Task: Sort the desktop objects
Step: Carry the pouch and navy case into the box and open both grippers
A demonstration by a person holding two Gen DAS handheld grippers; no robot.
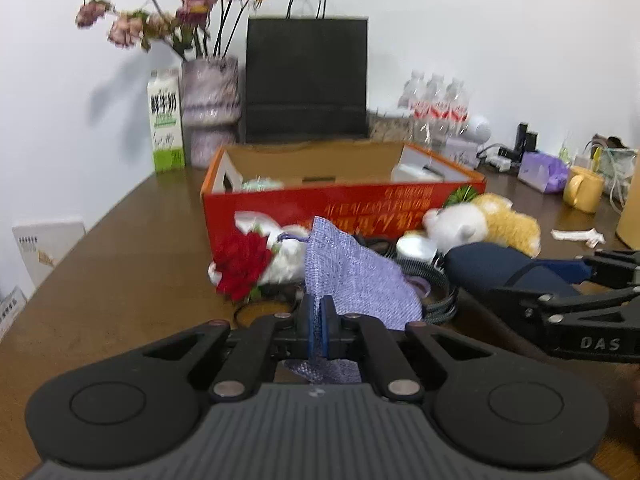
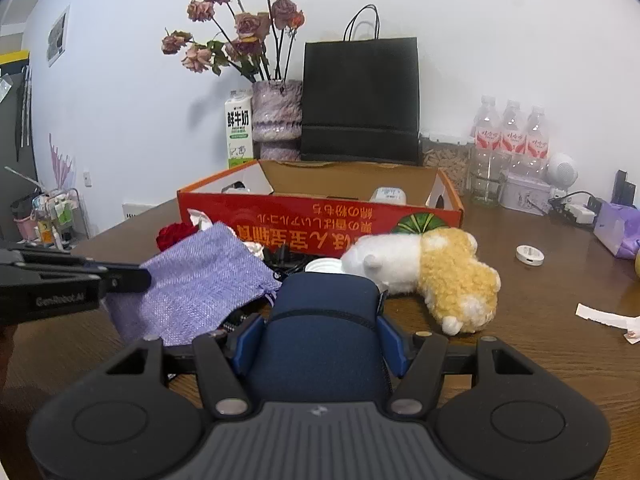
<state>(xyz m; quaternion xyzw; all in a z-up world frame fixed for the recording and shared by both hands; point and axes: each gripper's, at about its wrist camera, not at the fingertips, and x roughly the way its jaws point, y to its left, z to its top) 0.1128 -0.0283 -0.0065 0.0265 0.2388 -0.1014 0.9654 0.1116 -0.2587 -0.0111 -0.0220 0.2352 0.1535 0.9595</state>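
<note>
Sorting looks early-to-mid stage. Left gripper point(image 1: 319, 326): fingers pinched tight on an edge of the lilac pouch point(image 1: 352, 276), which hangs above the pile. Right gripper point(image 2: 320, 340): fingers clamped on either side of the navy case point(image 2: 326, 332), near the pile's front.

Red box point(image 2: 320, 216) already holds a few items (white ones at each end, hard to identify).

Still on the tabletop point(image 2: 520, 360), in front of the box: plush toy point(image 2: 432, 272), red rose point(image 1: 242, 262), a round lidded tin point(image 1: 416, 249), a dark braided cord point(image 1: 434, 292).

Judgement: both held items likely go in next; most of the pile is left.
</note>
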